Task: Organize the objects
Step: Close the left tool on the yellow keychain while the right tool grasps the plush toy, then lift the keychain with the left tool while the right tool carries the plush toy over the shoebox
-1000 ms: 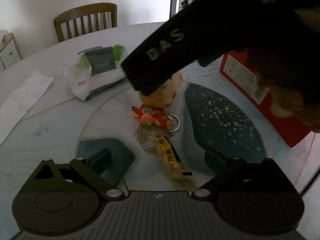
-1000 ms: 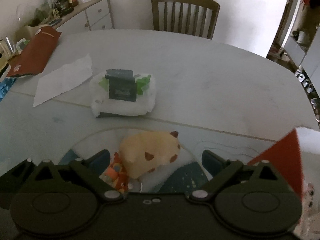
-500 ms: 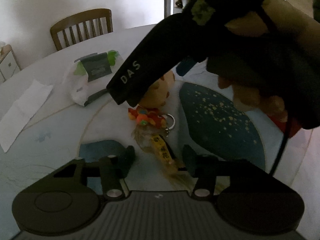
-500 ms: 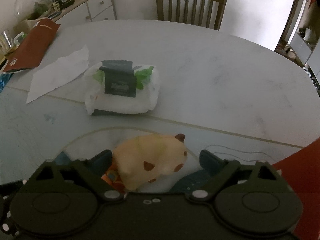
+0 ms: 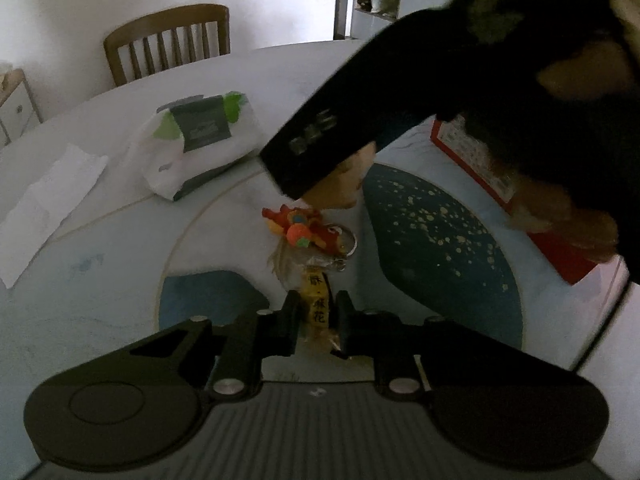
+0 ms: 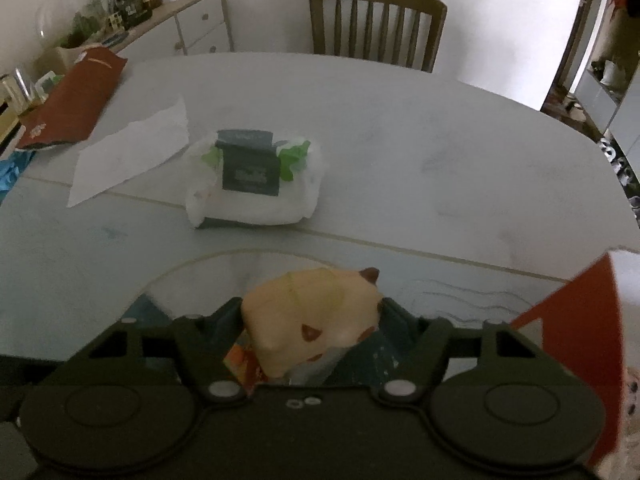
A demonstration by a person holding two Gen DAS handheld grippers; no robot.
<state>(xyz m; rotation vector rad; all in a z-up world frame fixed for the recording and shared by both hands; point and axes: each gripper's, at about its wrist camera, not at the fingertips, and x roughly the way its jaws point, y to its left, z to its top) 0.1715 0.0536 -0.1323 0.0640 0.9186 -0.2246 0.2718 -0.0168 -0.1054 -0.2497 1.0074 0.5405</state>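
1. Left wrist view: my left gripper has its fingers clamped tight on the yellow-labelled snack packet, which lies on the desk beside the red keychain toy.
2. Right wrist view: my right gripper is closing around the cream plush toy; both fingers touch its sides.

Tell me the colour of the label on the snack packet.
Yellow with dark characters, clearest in the left wrist view.

home dining room, table, chair, sideboard
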